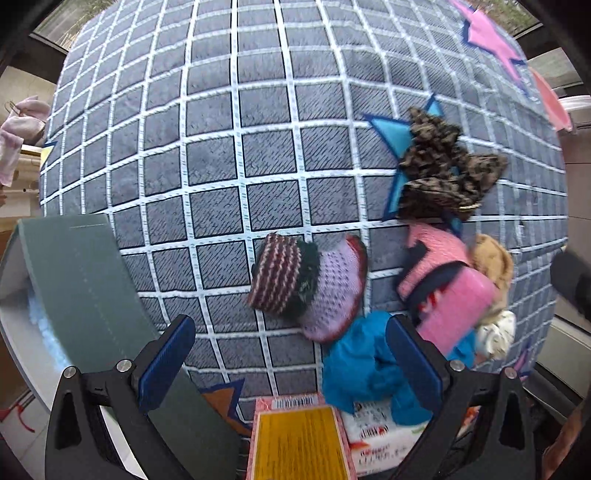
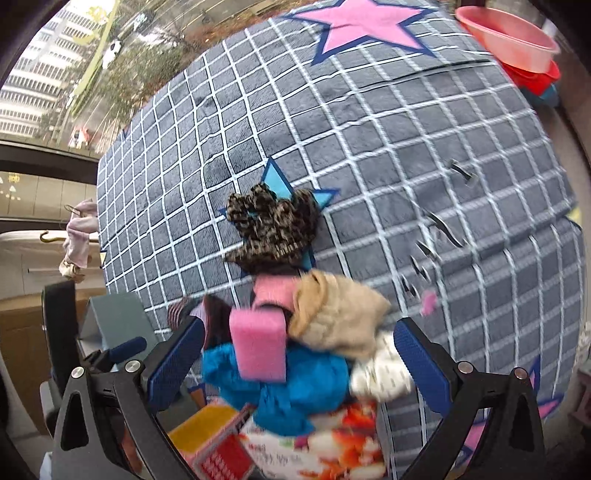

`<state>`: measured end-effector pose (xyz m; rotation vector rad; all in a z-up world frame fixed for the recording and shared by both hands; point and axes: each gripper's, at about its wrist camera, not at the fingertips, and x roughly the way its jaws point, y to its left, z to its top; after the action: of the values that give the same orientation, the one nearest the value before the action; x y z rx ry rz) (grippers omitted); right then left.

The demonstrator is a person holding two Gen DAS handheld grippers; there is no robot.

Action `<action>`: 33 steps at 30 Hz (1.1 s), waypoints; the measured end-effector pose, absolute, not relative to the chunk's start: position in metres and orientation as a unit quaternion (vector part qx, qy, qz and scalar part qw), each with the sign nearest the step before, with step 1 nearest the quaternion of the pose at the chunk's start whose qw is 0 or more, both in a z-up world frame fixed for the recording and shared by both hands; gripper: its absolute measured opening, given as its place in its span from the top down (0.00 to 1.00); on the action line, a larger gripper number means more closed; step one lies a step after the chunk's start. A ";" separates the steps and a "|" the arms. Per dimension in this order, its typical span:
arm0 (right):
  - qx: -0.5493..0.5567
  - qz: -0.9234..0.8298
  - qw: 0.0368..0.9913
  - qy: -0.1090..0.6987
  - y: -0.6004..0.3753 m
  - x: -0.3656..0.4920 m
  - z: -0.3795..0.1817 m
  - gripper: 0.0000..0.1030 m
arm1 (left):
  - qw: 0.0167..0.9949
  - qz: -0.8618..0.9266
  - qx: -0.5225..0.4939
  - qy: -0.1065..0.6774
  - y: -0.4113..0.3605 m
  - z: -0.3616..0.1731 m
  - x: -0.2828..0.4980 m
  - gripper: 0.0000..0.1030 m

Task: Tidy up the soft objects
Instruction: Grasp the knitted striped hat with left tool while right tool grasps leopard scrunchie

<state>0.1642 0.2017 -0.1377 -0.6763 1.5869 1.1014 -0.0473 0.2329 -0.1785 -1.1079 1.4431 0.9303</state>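
Grey bedding with a white grid and coloured stars [image 2: 364, 24] covers a wide bed [image 1: 221, 110], and behind it a window shows buildings and trees. On this cover lies a small heap of soft things. A leopard-pattern cloth [image 1: 443, 166] rests on a blue star, a little apart from the others. Nearer are a striped knitted piece [image 1: 277, 273] touching a lilac knitted piece [image 1: 336, 288], a pink sponge [image 2: 258, 341], a beige knitted item [image 2: 336, 317], a white printed cloth [image 2: 380, 369] and a crumpled blue cloth [image 2: 280, 387]. Under the blue cloth lie printed packets [image 2: 332, 450] and a yellow box [image 1: 299, 443]. A grey-green storage box [image 1: 74, 288] stands open at the left edge of the bed.

Both tools are empty. The left gripper [image 1: 291, 358] has its fingers wide apart, low over the cover, with the blue cloth just beside its right finger. The right gripper [image 2: 299, 362] is also spread wide and frames the sponge and the blue cloth.

All these pieces look light and limp; they will fold and hang when lifted, so a pinch on a thick bunched part probably holds better than one on a thin edge. The sponge seems springy and is best squeezed across its narrow sides. Since the pieces overlap, a deep grasp may drag a neighbour along.
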 end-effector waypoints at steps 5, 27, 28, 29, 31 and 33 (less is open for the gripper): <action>-0.317 0.465 0.512 0.649 0.235 0.157 -0.169 0.00 | 0.494 0.398 -0.470 0.614 0.242 -0.200 -0.050 0.00; -0.494 0.502 0.497 0.506 0.271 0.090 -0.226 0.36 | 0.475 0.360 -0.489 0.637 0.238 -0.266 -0.011 0.20; -0.491 0.503 0.502 0.503 0.270 0.093 -0.224 0.48 | 0.478 0.359 -0.486 0.638 0.246 -0.265 -0.012 0.26; -0.486 0.506 0.502 0.506 0.269 0.096 -0.223 0.51 | 0.481 0.358 -0.481 0.640 0.246 -0.262 -0.011 0.28; -0.471 0.509 0.498 0.520 0.267 0.104 -0.220 0.52 | 0.486 0.355 -0.471 0.645 0.244 -0.259 -0.005 0.37; -0.465 0.506 0.510 0.517 0.264 0.113 -0.217 0.52 | 0.493 0.353 -0.468 0.642 0.242 -0.256 -0.003 0.44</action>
<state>0.1135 0.2644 -0.2170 -1.1198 1.2459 1.2172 -0.0026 0.2417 -0.2558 -1.1354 1.5582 0.8570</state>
